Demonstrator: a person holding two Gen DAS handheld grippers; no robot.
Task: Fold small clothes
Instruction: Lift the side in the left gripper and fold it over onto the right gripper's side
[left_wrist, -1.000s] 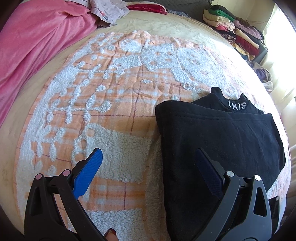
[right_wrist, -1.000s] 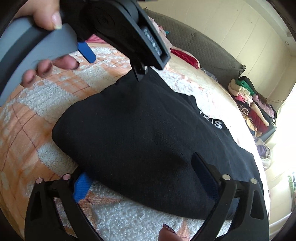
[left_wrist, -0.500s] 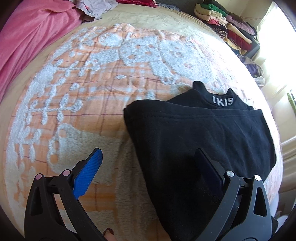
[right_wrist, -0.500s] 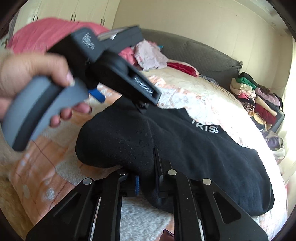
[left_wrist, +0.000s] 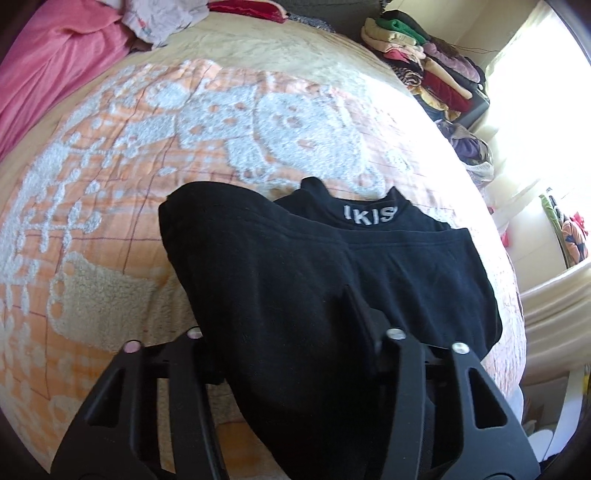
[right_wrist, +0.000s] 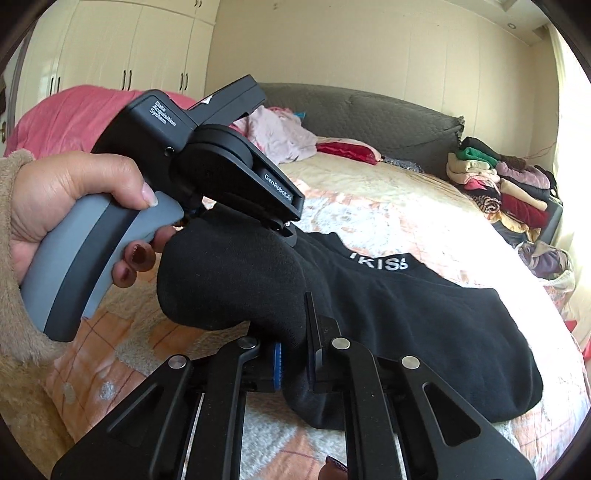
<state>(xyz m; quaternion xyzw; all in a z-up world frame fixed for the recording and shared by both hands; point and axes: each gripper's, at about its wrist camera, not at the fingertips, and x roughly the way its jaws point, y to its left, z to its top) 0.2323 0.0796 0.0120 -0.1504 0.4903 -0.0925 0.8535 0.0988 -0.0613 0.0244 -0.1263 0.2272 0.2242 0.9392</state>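
Observation:
A folded black garment (left_wrist: 295, 266) with white letters on its collar (left_wrist: 369, 214) lies on the orange and white bed blanket (left_wrist: 147, 147). My left gripper (left_wrist: 280, 328) has its jaws closing on the garment's near left edge, and thick fabric fills the gap between them. In the right wrist view a person's hand (right_wrist: 74, 206) holds that gripper's housing (right_wrist: 221, 173) over the raised, bunched corner of the garment (right_wrist: 229, 280). My right gripper (right_wrist: 295, 354) is shut on the near edge of the same garment, with cloth pinched between its blue pads.
A stack of folded clothes (left_wrist: 417, 59) stands at the bed's far right corner. A pink blanket (left_wrist: 48, 62) and loose pale clothes (left_wrist: 159, 18) lie at the far left. A grey headboard (right_wrist: 388, 118) and a wardrobe (right_wrist: 110, 48) are behind.
Both grippers have gone from wide open to closed on the garment's near edge, the right one first. The held edge has lifted and bunched up off the blanket.

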